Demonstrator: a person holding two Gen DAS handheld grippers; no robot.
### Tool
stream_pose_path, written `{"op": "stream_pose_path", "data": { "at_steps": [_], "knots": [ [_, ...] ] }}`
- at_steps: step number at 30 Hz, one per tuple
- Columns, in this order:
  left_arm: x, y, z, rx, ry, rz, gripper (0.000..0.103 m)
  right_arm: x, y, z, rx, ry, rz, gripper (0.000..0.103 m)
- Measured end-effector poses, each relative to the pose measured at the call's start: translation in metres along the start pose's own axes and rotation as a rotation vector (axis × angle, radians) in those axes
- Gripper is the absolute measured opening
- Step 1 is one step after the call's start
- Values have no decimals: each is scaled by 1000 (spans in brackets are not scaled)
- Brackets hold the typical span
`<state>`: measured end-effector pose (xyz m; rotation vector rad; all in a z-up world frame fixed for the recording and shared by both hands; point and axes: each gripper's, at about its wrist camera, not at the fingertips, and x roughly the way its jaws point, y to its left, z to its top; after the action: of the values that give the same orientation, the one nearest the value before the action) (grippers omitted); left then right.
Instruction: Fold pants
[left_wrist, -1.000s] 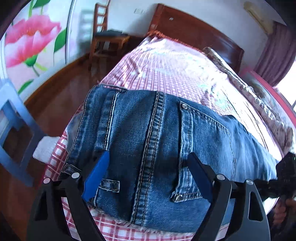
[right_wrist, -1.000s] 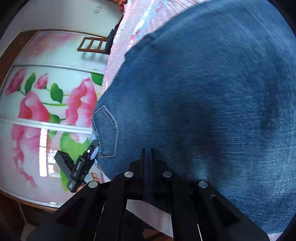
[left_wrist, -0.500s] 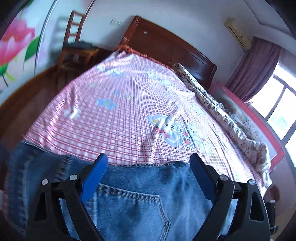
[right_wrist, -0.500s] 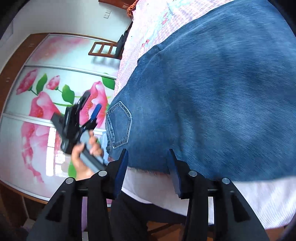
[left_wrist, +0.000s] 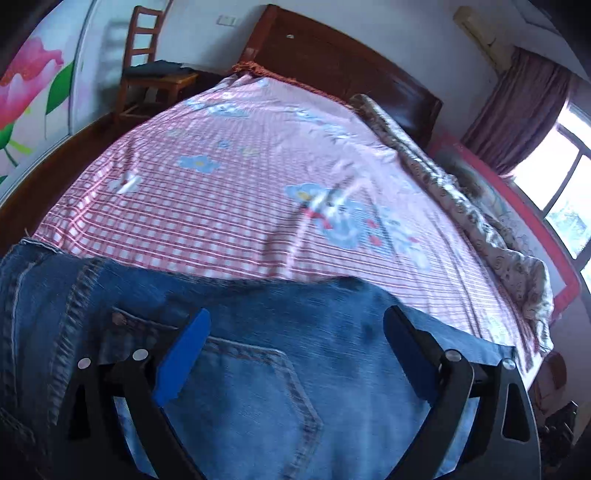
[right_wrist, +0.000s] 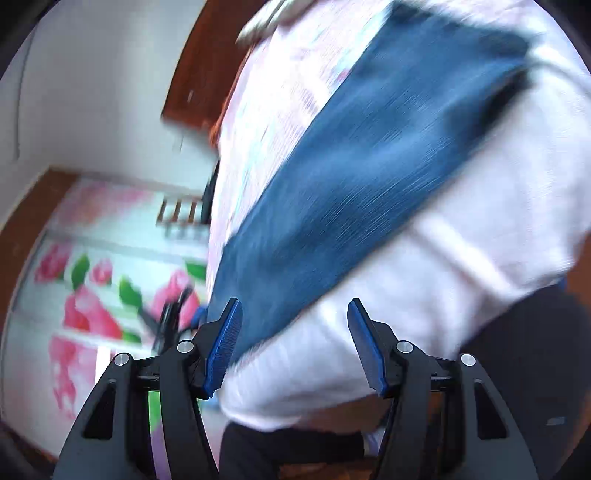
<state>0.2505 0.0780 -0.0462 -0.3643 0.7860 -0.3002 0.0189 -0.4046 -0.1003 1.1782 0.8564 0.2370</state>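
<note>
Left wrist view: the left gripper (left_wrist: 295, 349) hangs with blue pads spread over stitched denim jeans (left_wrist: 258, 369) lying on the pink checked bedsheet (left_wrist: 221, 206). Right wrist view, blurred: the right gripper (right_wrist: 295, 347) is spread, empty, near the jeans' edge.

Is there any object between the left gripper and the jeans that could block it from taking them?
Nothing visible does. The left gripper is open, and the jeans lie directly beyond its fingers on the checked bedsheet. The right gripper is also open and holds nothing.
</note>
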Motion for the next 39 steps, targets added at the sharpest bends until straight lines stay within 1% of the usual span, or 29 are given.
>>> {"op": "stream_pose_path", "data": {
  "at_steps": [3,5,7,11,12,13,15,17,19,21,22,23,25,30,31,33,34,35,36,37,39],
  "knots": [
    [-8,-63,-25,50,30,-156,100,-41,-30,18,90,-167,-22,59],
    [0,-110,-42,67,81,-265,100,-61,-49,29,139,-264,-10,59],
    [18,-160,-56,83,156,-378,100,-71,-62,39,173,-321,-12,59],
    [54,-248,-85,99,292,-538,100,-77,-87,49,236,-363,11,59],
    [63,-265,-91,102,320,-563,101,-78,-91,50,256,-371,9,59],
    [69,-279,-96,101,343,-584,100,-81,-100,51,282,-377,21,59],
    [83,-300,-107,76,403,-628,100,-82,-111,52,325,-380,87,59],
    [95,-314,-118,39,451,-674,100,-83,-109,53,323,-393,116,59],
    [102,-325,-128,36,477,-686,100,-80,-104,56,313,-400,144,59],
    [107,-330,-136,30,496,-689,100,-77,-101,60,311,-386,126,59],
    [109,-331,-140,18,506,-690,100,-75,-101,62,316,-382,143,59],
    [111,-331,-143,15,513,-686,100,-73,-100,63,322,-378,137,59],
    [117,-330,-150,30,520,-659,100,-71,-96,69,316,-370,96,59],
    [122,-324,-154,7,528,-664,100,-64,-76,76,297,-353,-60,59],
    [123,-324,-155,11,529,-662,100,-61,-73,77,292,-348,-66,59],
    [123,-325,-156,20,526,-655,100,-57,-74,78,299,-342,-32,57],
    [122,-326,-156,25,525,-652,100,-55,-77,78,302,-337,-28,37],
    [122,-326,-157,29,525,-649,100,-55,-80,75,313,-334,-38,12],
    [123,-325,-157,30,525,-649,100,-55,-84,72,324,-337,-37,6],
    [123,-325,-157,31,524,-651,100,-55,-86,71,324,-343,-36,6],
    [122,-326,-158,44,522,-649,100,-57,-82,68,284,-347,-50,6]
  ]
}}
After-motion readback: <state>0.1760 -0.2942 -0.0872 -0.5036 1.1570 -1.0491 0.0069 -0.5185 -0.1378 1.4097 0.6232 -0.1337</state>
